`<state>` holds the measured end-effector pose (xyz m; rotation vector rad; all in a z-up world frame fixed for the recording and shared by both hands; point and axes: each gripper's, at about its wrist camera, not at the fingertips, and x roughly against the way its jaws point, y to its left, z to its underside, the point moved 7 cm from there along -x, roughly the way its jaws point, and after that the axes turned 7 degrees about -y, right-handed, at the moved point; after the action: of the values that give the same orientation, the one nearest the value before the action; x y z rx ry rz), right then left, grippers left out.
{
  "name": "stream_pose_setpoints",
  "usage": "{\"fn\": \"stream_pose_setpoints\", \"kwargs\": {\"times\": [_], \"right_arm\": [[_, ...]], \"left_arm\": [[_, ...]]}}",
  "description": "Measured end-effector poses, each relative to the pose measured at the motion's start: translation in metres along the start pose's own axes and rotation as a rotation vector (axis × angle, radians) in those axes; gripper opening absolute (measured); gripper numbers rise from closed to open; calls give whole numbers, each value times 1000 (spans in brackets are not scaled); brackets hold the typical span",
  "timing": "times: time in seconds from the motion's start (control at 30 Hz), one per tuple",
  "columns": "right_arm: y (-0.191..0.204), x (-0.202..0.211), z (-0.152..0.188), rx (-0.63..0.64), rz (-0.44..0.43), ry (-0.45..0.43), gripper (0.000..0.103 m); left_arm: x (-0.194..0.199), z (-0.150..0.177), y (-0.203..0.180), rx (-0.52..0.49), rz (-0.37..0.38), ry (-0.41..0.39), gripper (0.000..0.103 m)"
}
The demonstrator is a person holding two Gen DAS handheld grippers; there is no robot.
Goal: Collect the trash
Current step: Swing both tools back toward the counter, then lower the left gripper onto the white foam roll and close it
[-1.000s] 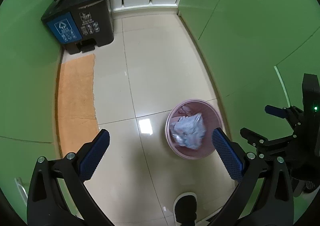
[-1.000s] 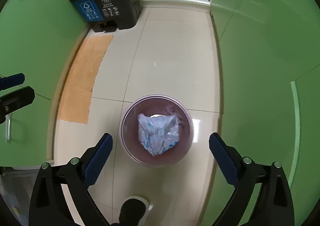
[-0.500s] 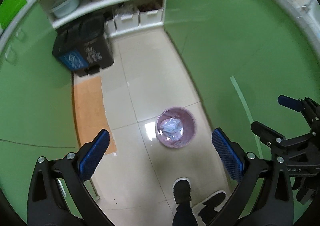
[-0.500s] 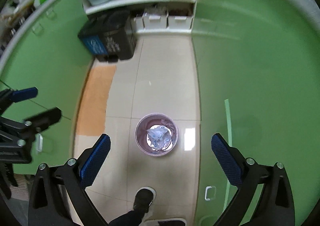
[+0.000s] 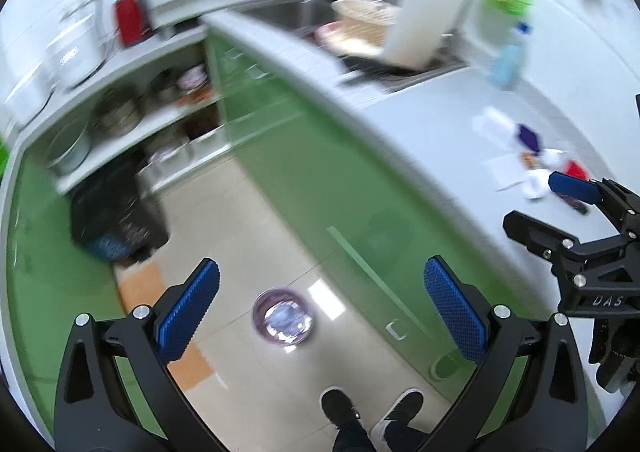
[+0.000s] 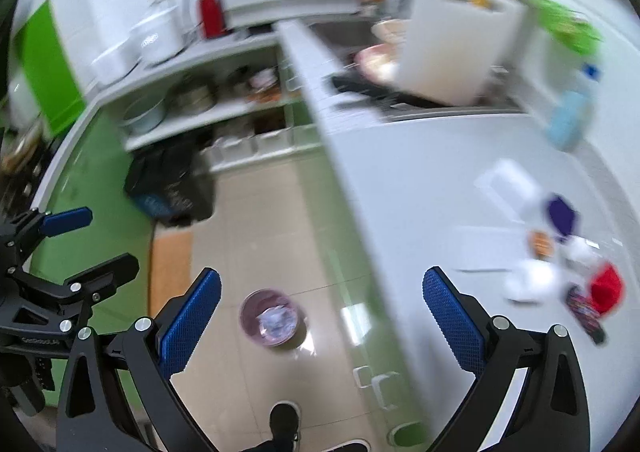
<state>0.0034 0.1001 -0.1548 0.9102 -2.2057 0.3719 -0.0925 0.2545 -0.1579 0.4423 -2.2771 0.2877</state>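
Both claws are spread wide and hold nothing: the left gripper (image 5: 318,308) and right gripper (image 6: 320,310) hang high above the floor, with the pink bin (image 6: 272,317) low in the frame's middle. The scraps (image 6: 560,272) lie blurred on the white counter (image 6: 420,191) at the right edge. The step looks like reaching for them, so it seems best to bring the right claw down over one piece, straddle it squarely, then close.

Both wrist views high, angled down; share pink bin (image 5: 283,320) (image 6: 272,318), countertop (image 5: 420,123) (image 6: 420,179).
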Motion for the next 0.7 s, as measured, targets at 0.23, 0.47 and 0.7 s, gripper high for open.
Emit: {"fn": "stream_pose_setpoints", "kwargs": {"times": [0.23, 0.47, 0.7], "right_arm": [[-102, 71, 9, -127, 166, -76, 97], [-177, 109, 38, -210, 258, -86, 97], [-226, 117, 59, -244, 295, -40, 97]], "left_arm": [[12, -37, -96, -96, 158, -70, 100], [1, -56, -176, -206, 265, -107, 100], [-40, -60, -236, -246, 286, -26, 100]]}}
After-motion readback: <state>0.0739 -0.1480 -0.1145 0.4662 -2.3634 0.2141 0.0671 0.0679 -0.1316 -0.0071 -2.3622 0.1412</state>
